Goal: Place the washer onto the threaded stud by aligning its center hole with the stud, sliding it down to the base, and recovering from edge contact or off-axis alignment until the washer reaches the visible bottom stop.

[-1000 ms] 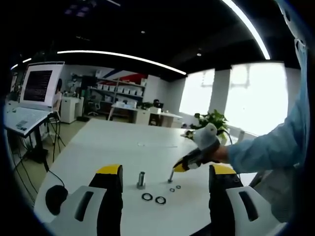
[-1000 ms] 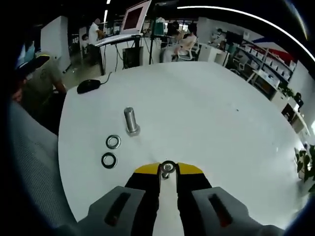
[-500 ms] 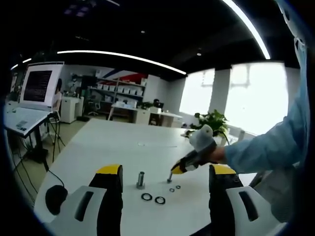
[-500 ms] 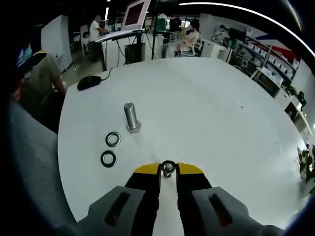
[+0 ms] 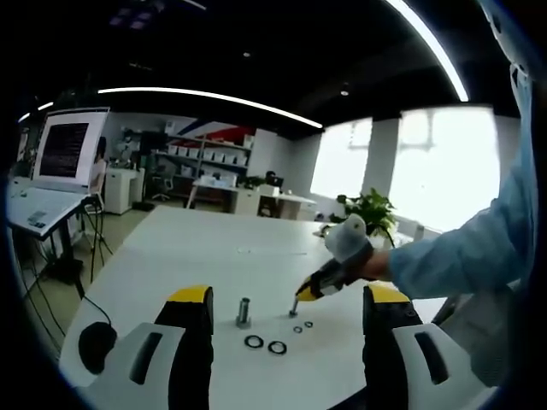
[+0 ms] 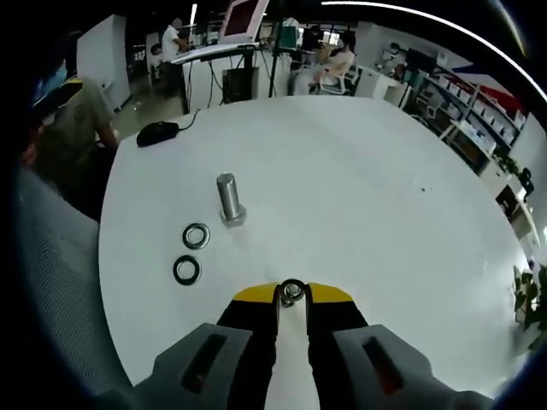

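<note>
A threaded stud point(image 5: 244, 311) point(image 6: 228, 198) stands upright on the white table point(image 6: 359, 188). Two larger washers point(image 6: 196, 235) point(image 6: 187, 270) lie flat beside it, seen in the left gripper view as dark rings point(image 5: 254, 342) point(image 5: 277, 348). Two tiny rings point(image 5: 297, 329) point(image 5: 308, 324) lie near them. My right gripper point(image 6: 292, 295) is shut on a small round metal part point(image 6: 292, 291). In the left gripper view the right gripper point(image 5: 301, 295) holds that part point(image 5: 294, 307) just above the table, right of the stud. My left gripper point(image 5: 287, 299) hangs open near the table's edge, nothing between its jaws.
A black mouse point(image 6: 158, 131) point(image 5: 97, 342) with a cable lies at the table's rim. A person point(image 6: 64, 141) sits close to that side. A sleeve point(image 5: 461, 256) reaches in from the right. Desks, monitors and shelves stand behind the table.
The right gripper has drifted slightly up and toward the stud with the small part still held. The left gripper has stayed put and open.
</note>
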`<state>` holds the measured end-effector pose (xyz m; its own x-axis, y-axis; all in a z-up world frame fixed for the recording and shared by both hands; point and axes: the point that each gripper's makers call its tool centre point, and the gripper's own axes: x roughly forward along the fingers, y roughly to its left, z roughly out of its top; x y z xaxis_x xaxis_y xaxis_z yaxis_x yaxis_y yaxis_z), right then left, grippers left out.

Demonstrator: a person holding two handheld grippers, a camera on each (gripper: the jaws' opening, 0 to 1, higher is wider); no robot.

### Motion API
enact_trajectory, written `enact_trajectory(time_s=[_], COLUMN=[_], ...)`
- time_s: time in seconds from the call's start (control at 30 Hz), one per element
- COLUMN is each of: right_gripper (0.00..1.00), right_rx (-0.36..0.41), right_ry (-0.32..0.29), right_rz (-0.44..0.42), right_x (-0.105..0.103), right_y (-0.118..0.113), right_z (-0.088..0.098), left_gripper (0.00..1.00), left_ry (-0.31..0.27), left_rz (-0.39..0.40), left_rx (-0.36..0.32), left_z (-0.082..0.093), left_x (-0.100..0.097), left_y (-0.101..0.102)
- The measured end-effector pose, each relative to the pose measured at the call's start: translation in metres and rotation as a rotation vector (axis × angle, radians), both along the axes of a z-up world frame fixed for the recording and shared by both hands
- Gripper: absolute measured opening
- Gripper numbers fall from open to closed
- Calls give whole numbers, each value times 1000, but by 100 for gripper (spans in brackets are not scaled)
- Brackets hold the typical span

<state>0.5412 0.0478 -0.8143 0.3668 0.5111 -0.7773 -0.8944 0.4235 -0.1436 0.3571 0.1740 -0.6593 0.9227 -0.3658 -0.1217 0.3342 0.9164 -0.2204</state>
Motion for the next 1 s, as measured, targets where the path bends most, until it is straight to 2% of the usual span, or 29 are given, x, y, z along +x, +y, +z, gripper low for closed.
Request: enact_trajectory(time_s=[0.43, 0.53, 0.67, 0.77, 0.9, 1.0], right_gripper=[13, 13, 13, 13, 13, 13], right_rx=[-54, -59, -37, -99, -83, -112], right_ry=[10, 20, 1, 4, 21, 23], right_rz=[44, 30, 35, 49, 47, 77], right_x=[1, 2, 1, 3, 2, 2], right_y=[4, 3, 8, 1, 5, 4], right_z=[-1, -1, 10, 1, 1, 1], left_gripper=[70, 70, 70, 70, 70, 70], left_ry=[0, 0, -1, -1, -1, -2], left_rz=[-7, -7, -8, -9, -10, -8], left_rx=[-3, -6, -6, -7, -7, -9], left_z=[0, 0, 1, 1, 0, 1], left_x=[0, 0, 0, 0, 0, 0], left_y=[-1, -1, -1, -2, -2, -1])
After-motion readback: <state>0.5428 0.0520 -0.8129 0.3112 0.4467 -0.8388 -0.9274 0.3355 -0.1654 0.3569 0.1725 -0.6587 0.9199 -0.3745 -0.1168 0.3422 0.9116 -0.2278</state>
